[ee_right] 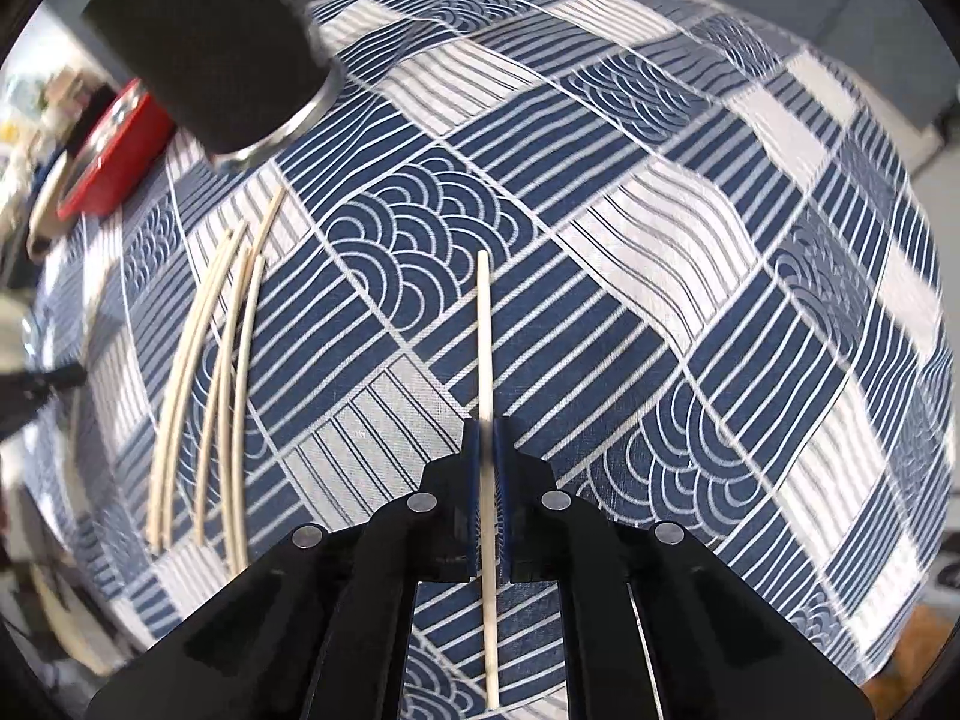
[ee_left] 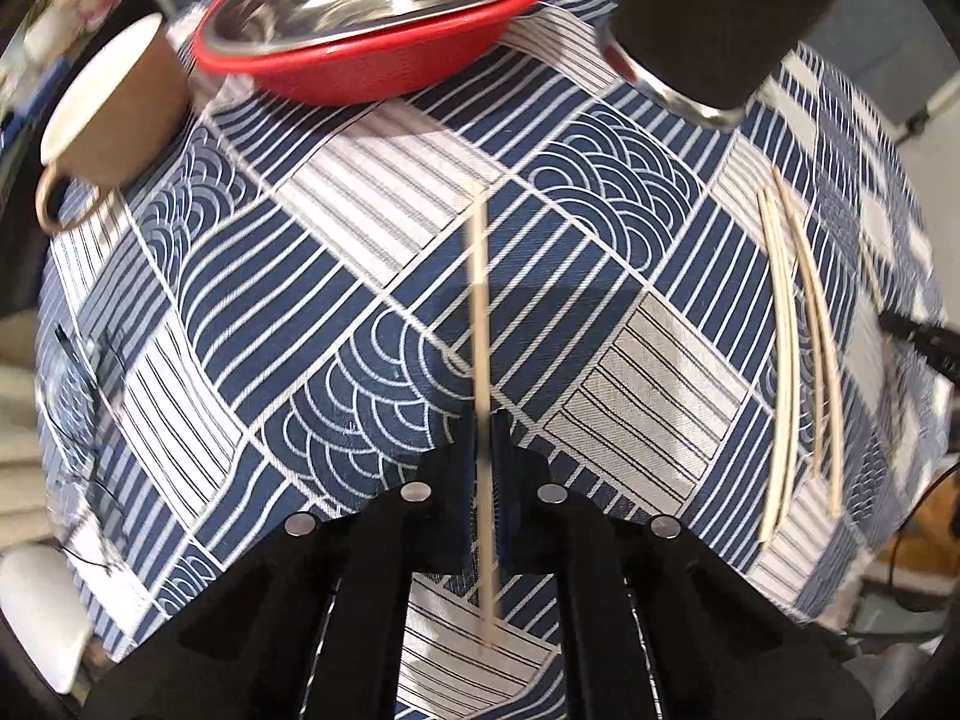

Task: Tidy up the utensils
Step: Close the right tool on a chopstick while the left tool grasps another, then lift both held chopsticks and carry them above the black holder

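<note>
My left gripper (ee_left: 485,420) is shut on a pale wooden chopstick (ee_left: 480,312) that points forward above the blue patterned tablecloth. My right gripper (ee_right: 487,426) is shut on another chopstick (ee_right: 485,330), also held above the cloth. Several loose chopsticks (ee_left: 798,348) lie side by side on the cloth, to the right in the left wrist view and to the left in the right wrist view (ee_right: 210,372). A tall black holder with a steel rim (ee_left: 720,18) stands beyond them; it also shows in the right wrist view (ee_right: 216,42).
A red basket with a steel bowl inside (ee_left: 372,24) stands at the back of the table. A brown mug (ee_left: 114,102) is at the far left. The table edge (ee_left: 828,612) falls away on the right. A white object (ee_left: 42,618) sits at lower left.
</note>
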A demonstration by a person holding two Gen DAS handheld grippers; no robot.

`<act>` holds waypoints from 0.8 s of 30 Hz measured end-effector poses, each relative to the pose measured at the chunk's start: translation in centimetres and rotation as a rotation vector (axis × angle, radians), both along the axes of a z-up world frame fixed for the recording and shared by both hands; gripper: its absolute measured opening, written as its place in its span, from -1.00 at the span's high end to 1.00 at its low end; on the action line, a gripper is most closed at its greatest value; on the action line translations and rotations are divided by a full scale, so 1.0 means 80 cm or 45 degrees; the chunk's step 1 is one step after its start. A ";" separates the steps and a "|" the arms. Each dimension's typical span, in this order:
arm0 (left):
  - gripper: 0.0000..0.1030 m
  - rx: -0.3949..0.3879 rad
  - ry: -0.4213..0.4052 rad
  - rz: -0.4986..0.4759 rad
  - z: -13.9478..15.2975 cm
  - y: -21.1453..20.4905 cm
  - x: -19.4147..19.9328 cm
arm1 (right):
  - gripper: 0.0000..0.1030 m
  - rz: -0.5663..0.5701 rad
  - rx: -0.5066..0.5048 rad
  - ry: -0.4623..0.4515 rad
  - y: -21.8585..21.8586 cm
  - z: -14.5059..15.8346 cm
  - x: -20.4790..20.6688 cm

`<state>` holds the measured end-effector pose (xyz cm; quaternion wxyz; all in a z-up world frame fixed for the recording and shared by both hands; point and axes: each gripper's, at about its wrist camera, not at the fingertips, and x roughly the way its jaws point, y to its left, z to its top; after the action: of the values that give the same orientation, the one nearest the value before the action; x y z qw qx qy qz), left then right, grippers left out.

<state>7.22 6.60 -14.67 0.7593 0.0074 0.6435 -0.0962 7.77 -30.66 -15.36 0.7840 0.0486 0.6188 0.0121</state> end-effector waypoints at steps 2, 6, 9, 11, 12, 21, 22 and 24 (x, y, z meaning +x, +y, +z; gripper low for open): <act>0.90 -0.018 0.005 0.015 0.001 0.008 -0.002 | 0.92 -0.026 0.020 0.014 -0.013 -0.001 0.000; 0.90 -0.007 0.010 0.020 0.002 0.008 -0.013 | 0.91 -0.054 -0.002 0.019 -0.042 0.000 -0.010; 0.90 -0.007 0.011 0.059 0.007 0.012 -0.020 | 0.91 -0.116 -0.001 0.005 -0.069 0.005 -0.019; 0.90 -0.018 -0.002 0.070 0.015 0.019 -0.028 | 0.91 -0.139 -0.002 -0.007 -0.082 0.010 -0.022; 0.90 -0.009 -0.006 0.068 0.019 0.023 -0.035 | 0.91 -0.149 -0.005 -0.020 -0.090 0.015 -0.023; 0.90 0.018 -0.027 0.133 0.052 0.072 -0.051 | 0.91 -0.268 0.013 -0.153 -0.114 0.070 -0.003; 0.90 0.012 -0.042 0.133 0.060 0.076 -0.052 | 0.91 -0.276 0.012 -0.180 -0.120 0.080 0.001; 0.90 0.006 -0.083 0.127 0.075 0.078 -0.049 | 0.91 -0.283 0.014 -0.223 -0.124 0.095 0.008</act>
<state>3.29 12.81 -8.63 0.7838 -0.0198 0.6182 -0.0564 8.37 -40.62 -7.76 0.8312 0.1198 0.5387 -0.0673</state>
